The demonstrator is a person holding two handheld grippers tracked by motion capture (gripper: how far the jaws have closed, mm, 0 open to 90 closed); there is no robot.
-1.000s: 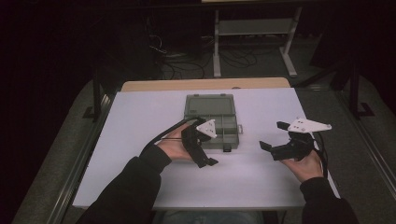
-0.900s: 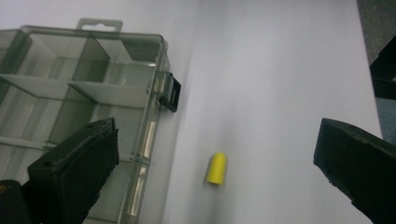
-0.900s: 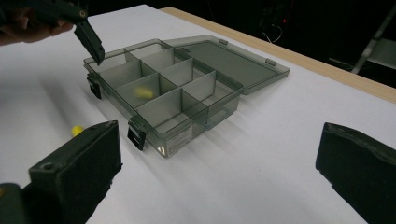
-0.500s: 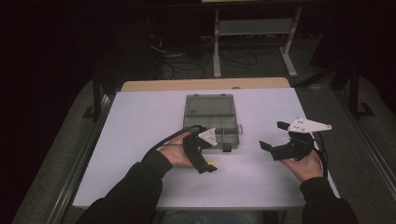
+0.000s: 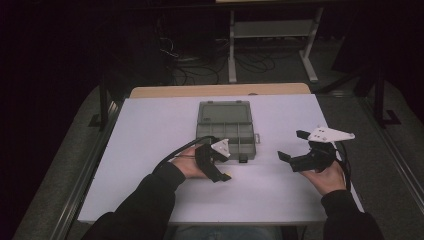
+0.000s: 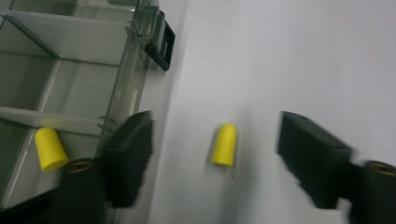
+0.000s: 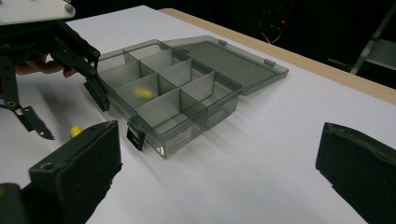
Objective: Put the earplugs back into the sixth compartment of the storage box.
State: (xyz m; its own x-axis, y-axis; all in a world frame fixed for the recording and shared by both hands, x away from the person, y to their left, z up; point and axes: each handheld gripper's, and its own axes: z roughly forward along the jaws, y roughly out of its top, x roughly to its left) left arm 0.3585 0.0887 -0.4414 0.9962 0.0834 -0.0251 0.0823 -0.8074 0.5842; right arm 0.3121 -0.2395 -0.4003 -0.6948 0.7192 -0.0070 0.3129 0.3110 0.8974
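A small yellow foam earplug lies on the white table just beside the open grey plastic compartment box, between the left gripper's jaws, which have just been closing but do not touch it. A second yellow earplug sits in a box compartment. The right gripper hovers off to the right with jaws wide apart, holding nothing.

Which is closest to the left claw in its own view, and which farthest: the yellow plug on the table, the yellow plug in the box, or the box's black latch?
1. Plug on the table: between the jaws, untouched.
2. Plug in the box: just left, behind the box wall.
3. Black latch: farthest, up on the box's edge.
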